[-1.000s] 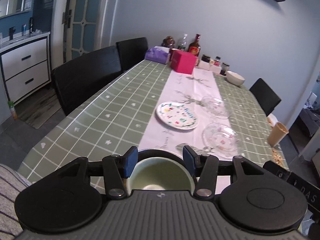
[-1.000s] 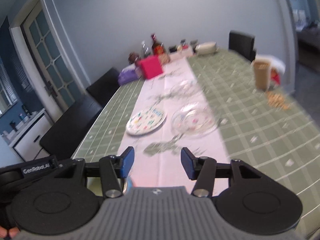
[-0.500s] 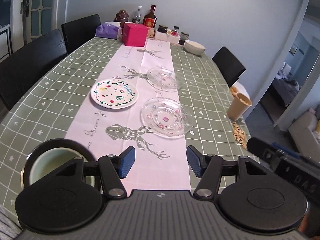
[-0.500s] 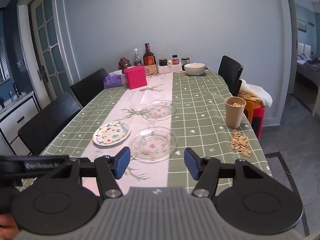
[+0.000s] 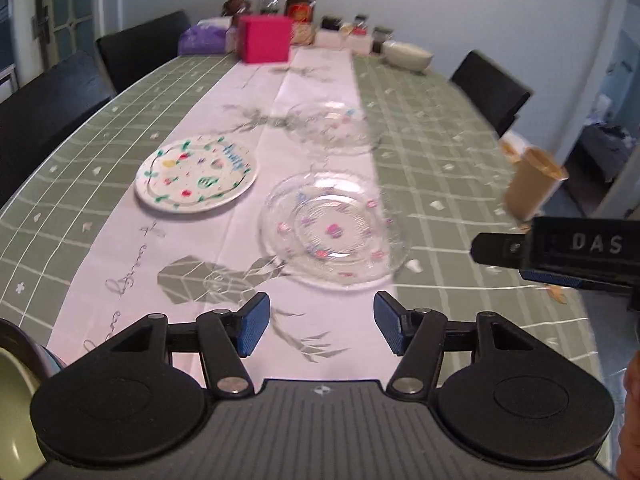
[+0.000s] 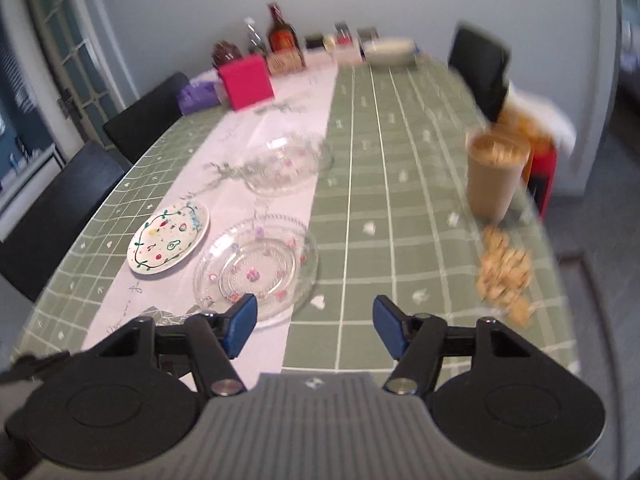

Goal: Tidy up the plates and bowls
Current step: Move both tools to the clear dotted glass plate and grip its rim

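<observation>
Both claws released, nothing between the pads. Left gripper [image 5: 318, 328] faces the near glass plate [image 5: 335, 232] lying flat on the runner, dead ahead and just beyond its fingertips. Right gripper [image 6: 314, 328] sits to that plate's right, its left pad overlapping the rim in view. Left hand appears better aligned.

A home dining room. A long table [image 5: 420, 112] with a checked cloth stands among black chairs [image 5: 140, 50]. Bottles [image 6: 282, 38] line its far end.
</observation>
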